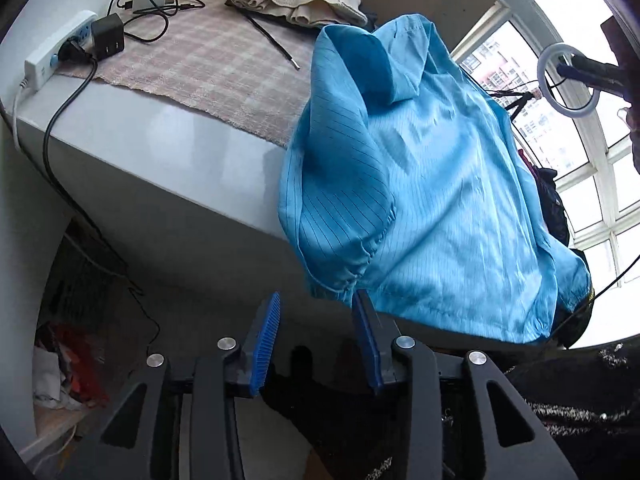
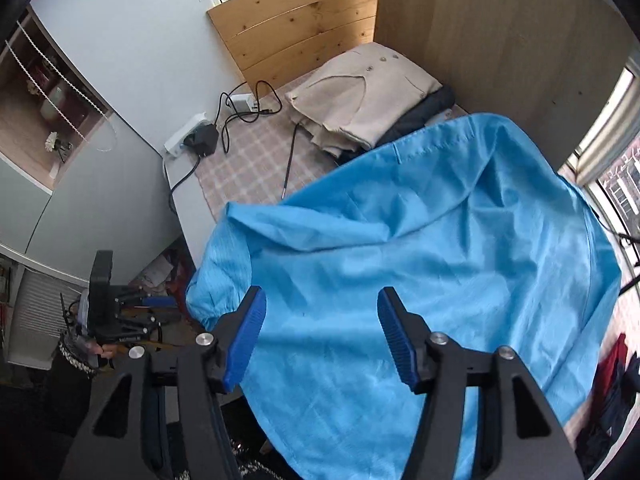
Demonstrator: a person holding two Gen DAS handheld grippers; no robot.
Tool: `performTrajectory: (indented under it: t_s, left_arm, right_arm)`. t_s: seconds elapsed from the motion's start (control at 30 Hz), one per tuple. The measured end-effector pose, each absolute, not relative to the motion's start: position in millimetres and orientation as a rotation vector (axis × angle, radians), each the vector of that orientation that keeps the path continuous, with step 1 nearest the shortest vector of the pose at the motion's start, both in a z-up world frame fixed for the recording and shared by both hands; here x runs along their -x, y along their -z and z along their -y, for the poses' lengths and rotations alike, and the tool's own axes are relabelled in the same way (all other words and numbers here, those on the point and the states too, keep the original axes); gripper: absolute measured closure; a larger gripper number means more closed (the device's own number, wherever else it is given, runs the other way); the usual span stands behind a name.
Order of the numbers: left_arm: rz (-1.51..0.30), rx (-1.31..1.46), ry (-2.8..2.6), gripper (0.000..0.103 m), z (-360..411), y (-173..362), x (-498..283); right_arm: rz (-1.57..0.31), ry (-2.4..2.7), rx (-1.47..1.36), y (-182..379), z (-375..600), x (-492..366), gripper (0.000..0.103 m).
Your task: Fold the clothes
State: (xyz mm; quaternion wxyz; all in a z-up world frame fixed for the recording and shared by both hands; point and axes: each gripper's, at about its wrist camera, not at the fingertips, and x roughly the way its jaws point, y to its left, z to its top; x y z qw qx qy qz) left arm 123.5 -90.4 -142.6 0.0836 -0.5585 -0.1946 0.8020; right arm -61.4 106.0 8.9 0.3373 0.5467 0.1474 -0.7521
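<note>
A light blue pinstriped garment point(image 1: 420, 184) lies spread over the table's corner, with its hem and an elastic cuff point(image 1: 352, 268) hanging past the front edge. My left gripper point(image 1: 317, 294) sits just below that cuff, jaws open, and I see no cloth between the blue pads. In the right wrist view the same blue garment point(image 2: 420, 240) fills the middle. My right gripper point(image 2: 322, 290) hovers above it, open wide, its pads off the fabric.
A folded beige garment point(image 2: 360, 96) lies on dark clothes at the table's far end. A power strip point(image 1: 60, 48), a charger, cables and a thin black rod point(image 1: 272, 40) lie on the checked cloth point(image 1: 208, 64). A ring light point(image 1: 568, 76) stands by the window. Clutter lies on the floor at the left.
</note>
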Motion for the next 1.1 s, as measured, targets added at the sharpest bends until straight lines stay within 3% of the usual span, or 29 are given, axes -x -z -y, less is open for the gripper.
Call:
performTrajectory:
  t_s: [0.2,0.37,0.5,0.57,0.6,0.73,0.9,1.1]
  left_arm:
    - [0.581,1.703,-2.410,0.066,89,156,-103]
    - [0.508,1.724,-2.403,0.063,87,156,-99]
    - [0.499,1.727,-2.391,0.063,90,157,-99]
    - [0.514,1.726,-2.392,0.063,92,156,-101]
    - [0.518,1.727,-2.393,0.063,93,155,-103]
    - [0.495,1.727,-2.416,0.059,98,144,-111]
    - [0.468,1.690,-2.439,0.057,94,128,-108]
    - [0.319,1.638,-2.386,0.054,57,126,-62]
  right_arm:
    - [-0.272,2.011,-1.637,83,-21,144,0.046]
    - [-0.063,1.923,-1.856,146,3,182,0.046]
    - [-0.093,1.859,-1.966,176,15,186,0.046]
    - [-0.101,1.824,-1.940,181,17,180,0.072]
    - [-0.103,1.803,-1.924,183,18,177,0.101]
    - [-0.069,1.800,-1.782,153,-7,166,0.101]
    - [0.171,1.831,-1.666,101,-89,170,0.101]
    - [0.244,1.891,-1.691,101,-152,174,0.101]
